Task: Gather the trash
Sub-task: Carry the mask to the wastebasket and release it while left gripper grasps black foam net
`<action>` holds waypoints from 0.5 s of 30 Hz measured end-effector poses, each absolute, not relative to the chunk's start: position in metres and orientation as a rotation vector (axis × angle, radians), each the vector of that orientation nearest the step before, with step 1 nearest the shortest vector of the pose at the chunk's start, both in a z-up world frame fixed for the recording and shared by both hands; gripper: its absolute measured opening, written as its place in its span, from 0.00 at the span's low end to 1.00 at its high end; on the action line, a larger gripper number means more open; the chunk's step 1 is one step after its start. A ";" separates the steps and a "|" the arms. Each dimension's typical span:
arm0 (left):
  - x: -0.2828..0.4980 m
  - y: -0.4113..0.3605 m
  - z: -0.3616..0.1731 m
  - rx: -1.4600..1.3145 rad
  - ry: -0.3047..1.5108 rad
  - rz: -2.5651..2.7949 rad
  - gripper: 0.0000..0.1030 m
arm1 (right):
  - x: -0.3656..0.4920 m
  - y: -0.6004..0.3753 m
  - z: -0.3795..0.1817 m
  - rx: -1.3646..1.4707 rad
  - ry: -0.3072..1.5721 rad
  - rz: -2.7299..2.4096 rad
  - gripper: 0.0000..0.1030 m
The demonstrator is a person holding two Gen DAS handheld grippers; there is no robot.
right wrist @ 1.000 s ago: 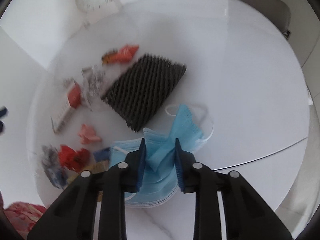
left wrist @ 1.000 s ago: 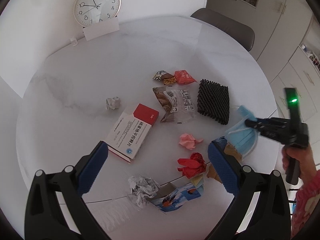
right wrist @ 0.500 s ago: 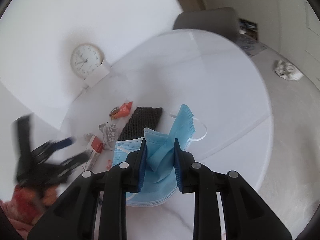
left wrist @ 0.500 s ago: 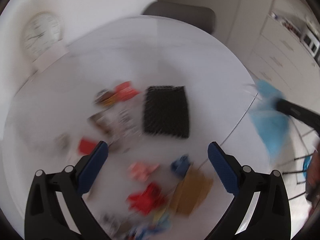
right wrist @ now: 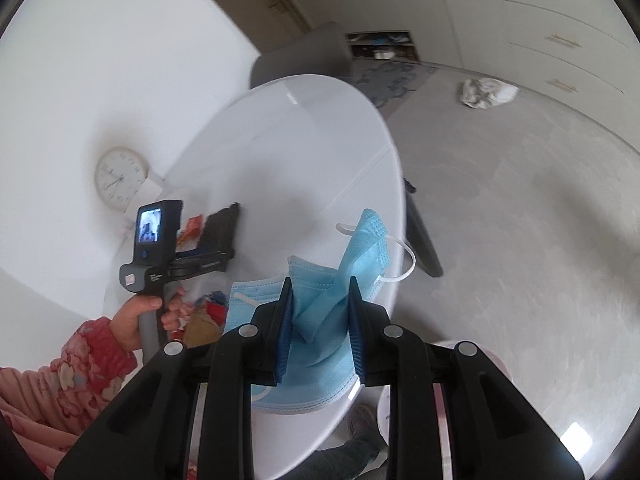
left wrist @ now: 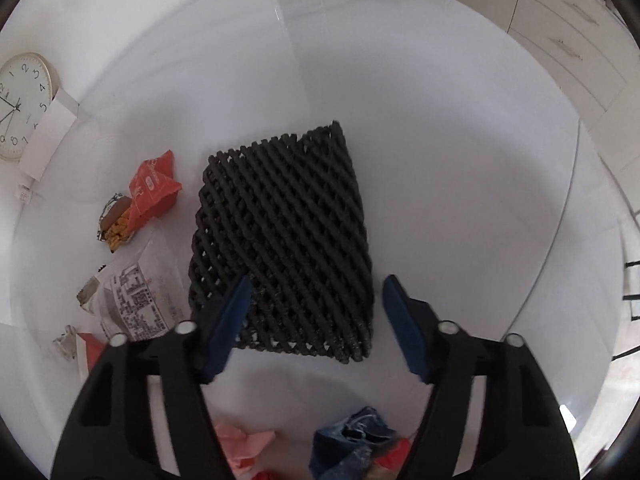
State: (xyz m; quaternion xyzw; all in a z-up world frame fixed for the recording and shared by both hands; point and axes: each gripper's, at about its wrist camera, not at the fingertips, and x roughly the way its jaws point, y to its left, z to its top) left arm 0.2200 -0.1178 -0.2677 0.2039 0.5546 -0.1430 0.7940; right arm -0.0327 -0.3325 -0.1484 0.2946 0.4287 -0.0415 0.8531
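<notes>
Black hand-held gripper (right wrist: pixel 320 308), blue pads (right wrist: pixel 285 320), floral sleeve (right wrist: pixel 80 364)

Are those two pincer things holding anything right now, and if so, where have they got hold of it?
The right tool pinches blue face masks by their bunched middle. The left tool is open, holding nothing, over the black mesh mat.

Wall clock (left wrist: pixel 18 106) face: numerals 1, 2, 3, 4, 5, 8 legible; clear wrapper (left wrist: pixel 134 304) print unreadable.

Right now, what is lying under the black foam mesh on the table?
Only the white table shows around the black foam mesh, which lies flat. Beside its left edge is a clear printed wrapper. Anything directly beneath is covered and cannot be seen.
</notes>
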 end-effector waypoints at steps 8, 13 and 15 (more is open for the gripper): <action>0.216 -0.119 -0.261 0.451 1.141 -0.384 0.13 | -0.081 -0.349 -0.161 0.650 0.922 -0.185 0.25; 0.199 -0.122 -0.244 0.472 1.091 -0.446 0.13 | -0.117 -0.356 -0.196 0.662 0.997 -0.265 0.25; 0.192 -0.122 -0.235 0.466 1.074 -0.471 0.13 | -0.127 -0.359 -0.218 0.691 1.027 -0.283 0.26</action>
